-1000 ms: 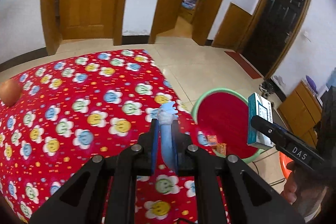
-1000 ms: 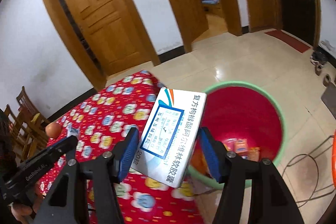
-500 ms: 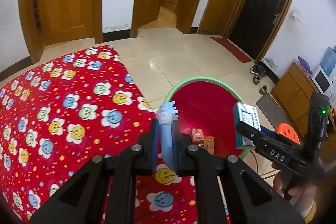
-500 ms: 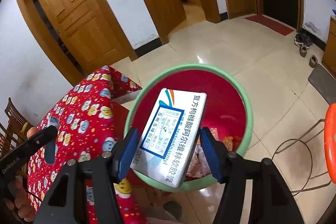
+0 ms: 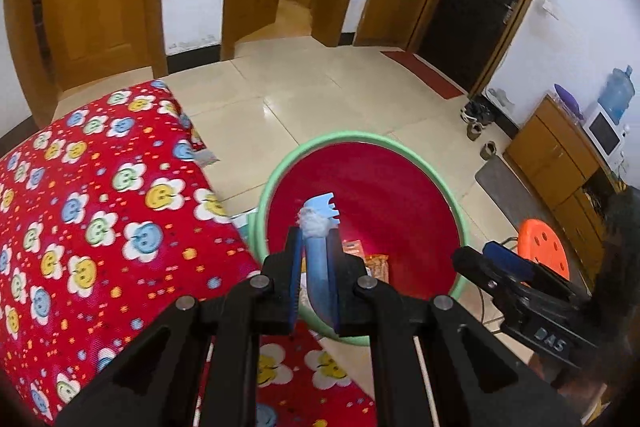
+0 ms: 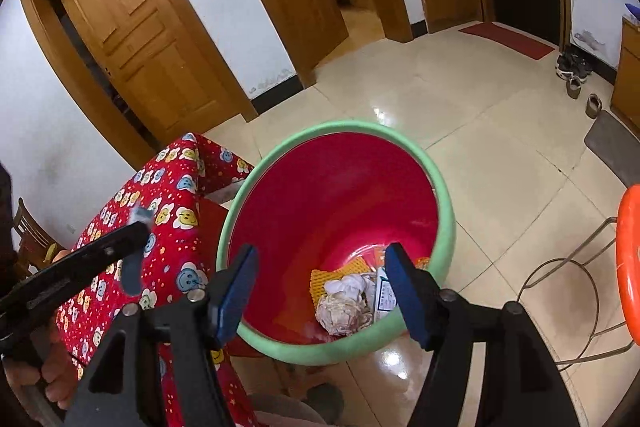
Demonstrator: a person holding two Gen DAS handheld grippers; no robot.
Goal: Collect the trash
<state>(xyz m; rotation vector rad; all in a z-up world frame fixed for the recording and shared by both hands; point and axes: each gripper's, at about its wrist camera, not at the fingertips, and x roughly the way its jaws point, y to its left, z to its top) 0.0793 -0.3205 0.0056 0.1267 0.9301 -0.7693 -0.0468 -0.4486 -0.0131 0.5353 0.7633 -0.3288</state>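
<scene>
left gripper (image 5: 314, 269): jaws pinched on thin blue plastic piece (image 5: 319, 239), poised above red bin (image 5: 276, 183) | right gripper (image 6: 320, 291): jaws just widening, empty, medicine box (image 6: 385, 295) lying in bin | handling: looks light, bendy, slippery; grip mid-shaft

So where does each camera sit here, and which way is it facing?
Left wrist: on the left claw, angled down at the bin beside the red tablecloth; it grips a blue wrapper; right claw visible.
Right wrist: on the open, empty right claw, over the bin; hand visible.
Shared: bin, tablecloth, doors.
</scene>
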